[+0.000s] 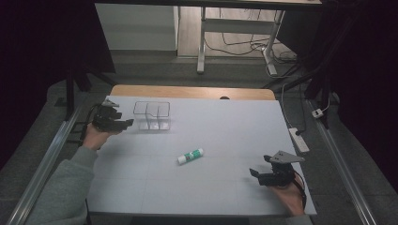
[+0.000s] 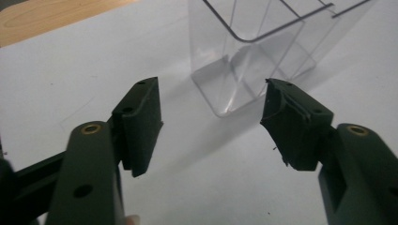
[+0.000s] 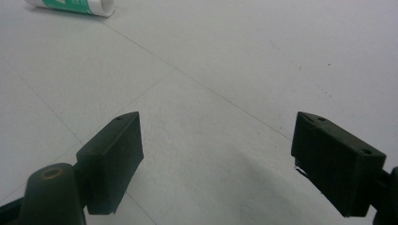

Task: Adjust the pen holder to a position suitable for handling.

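Glue stick [image 1: 190, 155] between hand-held grippers, well apart from right hand-held gripper [image 1: 257, 175]

A table [image 1: 234, 187] with a pale grey-white top, faintly scored into squares, shows a strip of bare wood along its far edge. A clear plastic container [image 1: 152, 115] with compartments stands upright on it at the far left. A white glue stick [image 1: 190, 156] with a green label lies on its side near the middle, well apart from the container.
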A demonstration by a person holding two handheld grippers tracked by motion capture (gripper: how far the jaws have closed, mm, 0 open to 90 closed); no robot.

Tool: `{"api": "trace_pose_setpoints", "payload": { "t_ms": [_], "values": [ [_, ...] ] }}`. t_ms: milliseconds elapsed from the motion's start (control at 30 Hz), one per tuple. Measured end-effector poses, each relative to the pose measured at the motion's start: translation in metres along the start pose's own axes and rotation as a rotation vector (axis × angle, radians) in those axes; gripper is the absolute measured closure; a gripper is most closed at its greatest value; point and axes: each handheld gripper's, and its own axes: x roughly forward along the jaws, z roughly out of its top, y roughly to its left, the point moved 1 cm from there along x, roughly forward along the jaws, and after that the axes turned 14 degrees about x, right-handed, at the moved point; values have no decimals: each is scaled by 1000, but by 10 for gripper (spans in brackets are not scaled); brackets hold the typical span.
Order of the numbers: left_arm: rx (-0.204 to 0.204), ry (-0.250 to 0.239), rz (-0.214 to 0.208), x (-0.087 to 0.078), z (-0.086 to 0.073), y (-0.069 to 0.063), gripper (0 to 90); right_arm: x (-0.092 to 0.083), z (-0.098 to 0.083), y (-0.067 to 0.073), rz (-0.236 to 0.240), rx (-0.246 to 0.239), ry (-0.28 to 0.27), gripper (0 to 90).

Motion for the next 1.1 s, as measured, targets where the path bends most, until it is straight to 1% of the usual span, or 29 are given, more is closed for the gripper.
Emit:
{"api": "trace_pose_setpoints", "payload": {
  "t_ms": [33,67,133,267,333,400,567,633,767,867,900,967,1100],
  "values": [
    [-4,1,4,1,1,1,392,0,0,0,1,0,1,166],
    [-4,1,4,1,1,1,413,0,0,0,12,2,0,166],
    [-19,0,12,3,2,5,447,1,0,0,8,2,2,166],
    [-23,9,20,6,3,10,520,1,0,0,7,3,5,166],
    [-33,6,21,8,3,12,570,1,0,-1,6,1,9,166],
    [-31,12,18,9,3,14,626,1,-1,0,6,1,9,166],
    [-36,18,11,14,3,17,820,1,-1,0,6,0,10,166],
    [-42,21,9,19,3,19,883,1,-1,0,0,-3,14,166],
    [-45,29,-10,26,4,20,885,1,-1,-1,4,1,11,166],
    [-50,22,-19,29,6,21,886,2,-1,-1,7,2,12,166],
    [-58,17,-23,30,7,20,885,2,-1,-1,0,-2,15,166],
    [-59,14,-26,33,9,20,886,2,-1,0,-2,-3,15,166],
    [-65,31,-38,43,10,18,886,1,-1,0,3,4,9,166]
  ]
}}
